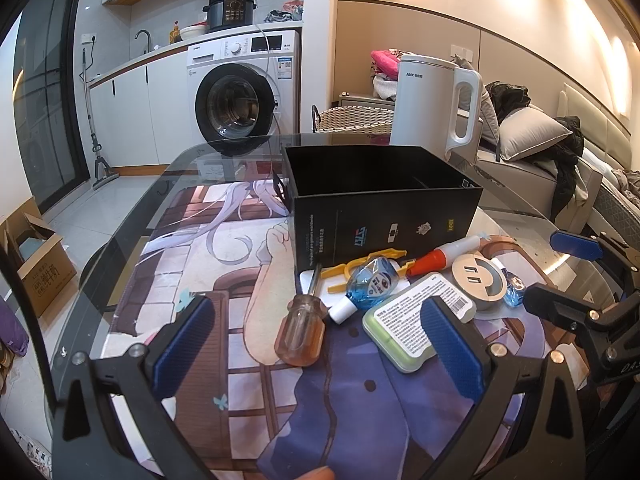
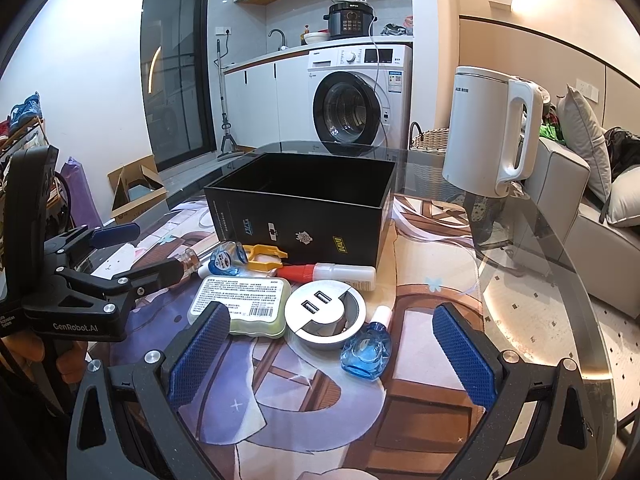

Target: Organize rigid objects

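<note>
Clutter gathered in a loose heap on the printed mat (image 1: 192, 360), just in front of the open black box (image 1: 384, 208), likely so that each piece needs only a short lift over the near wall. Box interior dark, apparently empty as far as can be seen, so sorting judged barely begun. Left gripper (image 1: 320, 344) held low over the mat, fingers spread wide and gripping nothing, framing the screwdriver (image 1: 302, 326), whose amber handle lies toward the camera and shaft points at the box; probably lined up that way for a pinch across the handle. Just right of it, the green case (image 1: 416, 320) with its label up, one corner tucked behind the right-hand pad. Right gripper (image 2: 332, 348) likewise spread and empty, hovering above the small blue bottle (image 2: 367, 350), which lies on its side beside and possibly touching the round silver USB hub (image 2: 326, 314). Farther back, against the box, a second blue bottle (image 2: 228, 260), a yellow plastic clip (image 2: 266, 254) and a white tube with red nozzle (image 2: 336, 272), overlapping somewhat. White kettle (image 2: 488, 132) standing upright on the glass table (image 2: 532, 280), well apart from the pile and seemingly not part of the job. Risk judged greatest with the bottles, smooth and likely to roll or slip under a pinch.
</note>
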`<action>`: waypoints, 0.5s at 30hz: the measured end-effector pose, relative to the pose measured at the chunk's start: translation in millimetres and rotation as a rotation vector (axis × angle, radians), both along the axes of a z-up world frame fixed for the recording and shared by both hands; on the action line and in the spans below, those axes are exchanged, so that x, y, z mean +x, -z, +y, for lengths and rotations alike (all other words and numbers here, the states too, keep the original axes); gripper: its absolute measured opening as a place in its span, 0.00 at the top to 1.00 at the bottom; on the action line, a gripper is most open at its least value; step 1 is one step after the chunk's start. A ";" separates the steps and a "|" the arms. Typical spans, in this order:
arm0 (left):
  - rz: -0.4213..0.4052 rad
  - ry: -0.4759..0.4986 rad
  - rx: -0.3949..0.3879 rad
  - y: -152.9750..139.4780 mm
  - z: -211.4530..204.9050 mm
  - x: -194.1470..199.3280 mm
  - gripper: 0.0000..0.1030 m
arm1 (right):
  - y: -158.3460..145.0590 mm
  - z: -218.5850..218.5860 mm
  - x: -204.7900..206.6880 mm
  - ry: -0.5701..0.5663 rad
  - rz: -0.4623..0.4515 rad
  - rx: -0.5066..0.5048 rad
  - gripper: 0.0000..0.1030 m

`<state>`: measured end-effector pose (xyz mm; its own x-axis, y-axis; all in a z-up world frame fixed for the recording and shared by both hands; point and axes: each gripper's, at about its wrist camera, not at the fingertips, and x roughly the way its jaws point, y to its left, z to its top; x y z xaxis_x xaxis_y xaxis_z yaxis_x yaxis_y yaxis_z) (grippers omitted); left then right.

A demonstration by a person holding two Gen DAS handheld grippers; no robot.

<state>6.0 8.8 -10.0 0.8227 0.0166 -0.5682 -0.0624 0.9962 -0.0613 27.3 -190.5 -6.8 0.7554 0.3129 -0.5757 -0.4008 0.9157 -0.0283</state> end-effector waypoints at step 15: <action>0.068 -0.017 0.019 8.5 5.8 10.8 0.00 | 7.0 -6.9 10.2 0.043 0.032 -0.059 0.00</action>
